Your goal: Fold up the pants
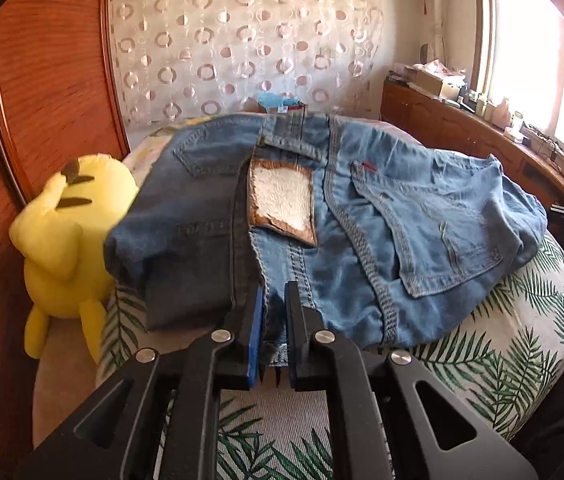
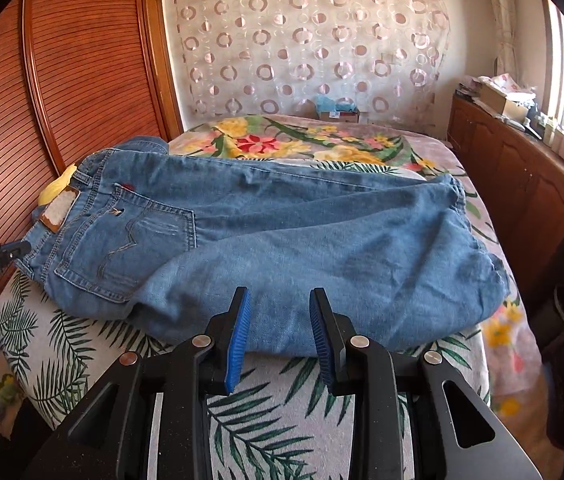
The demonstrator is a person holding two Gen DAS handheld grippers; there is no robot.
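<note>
My left hand-held gripper [image 1: 274, 300] is pinched on the waistband edge of the jeans [image 1: 361, 240], whose denim sits between its nearly closed blue pads. My right hand-held gripper [image 2: 280, 312] stands partly spread, its tips at the near edge of the folded legs; whether they touch the cloth I cannot tell. The jeans lie on the bed [image 2: 266, 420] straight ahead of both, a yellow plush toy [image 1: 70, 248] left of the waistband.

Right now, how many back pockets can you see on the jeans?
1. The back pocket sits on the seat of the jeans, near the waistband end, beside the leather patch. The other one may be hidden, folded underneath.
</note>
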